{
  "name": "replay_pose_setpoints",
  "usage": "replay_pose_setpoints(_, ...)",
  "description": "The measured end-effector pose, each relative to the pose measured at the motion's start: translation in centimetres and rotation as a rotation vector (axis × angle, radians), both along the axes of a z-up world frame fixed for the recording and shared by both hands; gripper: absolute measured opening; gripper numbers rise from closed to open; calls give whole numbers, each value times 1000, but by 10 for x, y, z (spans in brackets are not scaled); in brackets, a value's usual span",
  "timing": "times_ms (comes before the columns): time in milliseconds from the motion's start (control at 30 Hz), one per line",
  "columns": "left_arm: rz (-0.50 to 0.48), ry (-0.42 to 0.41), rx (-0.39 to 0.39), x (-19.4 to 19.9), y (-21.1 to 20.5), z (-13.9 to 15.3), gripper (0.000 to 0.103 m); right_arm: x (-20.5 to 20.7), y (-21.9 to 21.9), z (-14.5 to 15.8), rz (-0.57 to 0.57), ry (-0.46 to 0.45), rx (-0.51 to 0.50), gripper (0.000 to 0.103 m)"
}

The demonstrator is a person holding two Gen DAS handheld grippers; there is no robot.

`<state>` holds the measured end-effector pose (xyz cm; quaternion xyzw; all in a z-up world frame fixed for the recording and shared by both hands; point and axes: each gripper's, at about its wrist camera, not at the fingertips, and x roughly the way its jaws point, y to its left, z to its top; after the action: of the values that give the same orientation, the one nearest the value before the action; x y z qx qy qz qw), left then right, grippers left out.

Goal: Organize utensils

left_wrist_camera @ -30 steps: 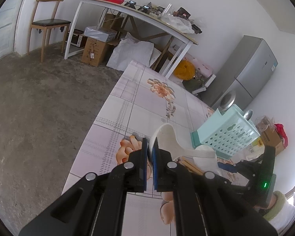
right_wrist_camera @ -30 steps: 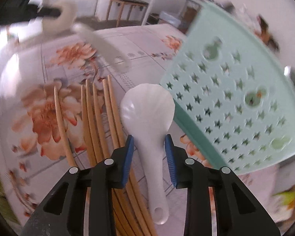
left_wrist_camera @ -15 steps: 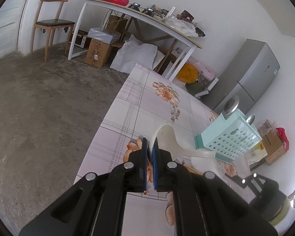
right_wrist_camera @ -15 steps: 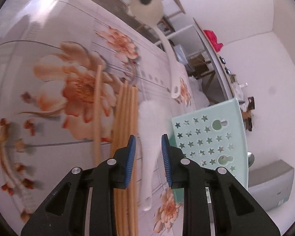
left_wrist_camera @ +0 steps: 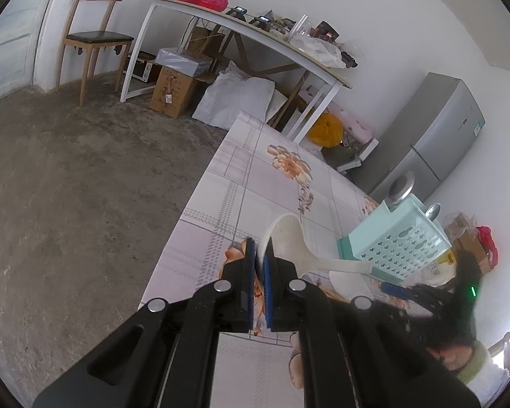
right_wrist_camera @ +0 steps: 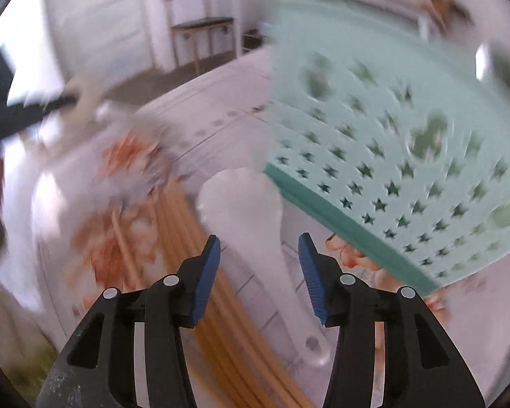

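Observation:
My left gripper [left_wrist_camera: 260,258] is shut on the bowl edge of a speckled white rice spoon [left_wrist_camera: 289,238], held above the floral table [left_wrist_camera: 255,176] with its handle pointing toward the mint basket [left_wrist_camera: 397,241]. My right gripper [right_wrist_camera: 258,251] hovers over a second white spoon [right_wrist_camera: 244,204] that lies on the table next to several wooden chopsticks [right_wrist_camera: 187,238]. Its jaws are opening; the spoon's handle is between them and the pads do not touch it. The mint basket [right_wrist_camera: 391,136] stands just to the right. The right wrist view is blurred by motion.
Metal ladles [left_wrist_camera: 401,187] stick out of the basket. The table's left edge drops to a concrete floor [left_wrist_camera: 85,187]. A wooden chair [left_wrist_camera: 95,37], a white desk [left_wrist_camera: 241,30] with boxes under it and a grey fridge [left_wrist_camera: 435,136] stand beyond. A person's sleeve [left_wrist_camera: 476,370] shows at lower right.
The right gripper rolled and swung away, then came back over the lying spoon, and its jaws narrowed and then widened. The left gripper stayed still, holding its spoon.

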<state>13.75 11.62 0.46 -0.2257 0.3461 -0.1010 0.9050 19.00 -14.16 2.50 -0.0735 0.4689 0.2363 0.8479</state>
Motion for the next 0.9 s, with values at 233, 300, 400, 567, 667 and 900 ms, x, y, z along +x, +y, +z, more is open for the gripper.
replay_pose_setpoints(233, 17, 7, 3, 0, 6, -2, 4, 16, 17, -11, 7, 38, 12, 46)
replay_pose_setpoints(300, 21, 10, 0, 0, 8, -3, 4, 13, 24, -11, 17, 18, -30, 45)
replay_pose_setpoints(400, 24, 15, -8, 0, 9, -4, 4, 4, 33, -10, 43, -17, -85, 33)
replay_pose_setpoints(567, 25, 9, -8, 0, 9, -3, 4, -17, 55, -9, 93, -154, -257, 28)
replay_pose_setpoints(667, 29, 5, -7, -1, 9, -2, 4, -34, 74, -12, 151, -262, -393, 26)
replay_pose_setpoints(900, 46, 3, -11, -2, 12, -1, 4, -91, 113, -35, 339, -597, -784, 22)
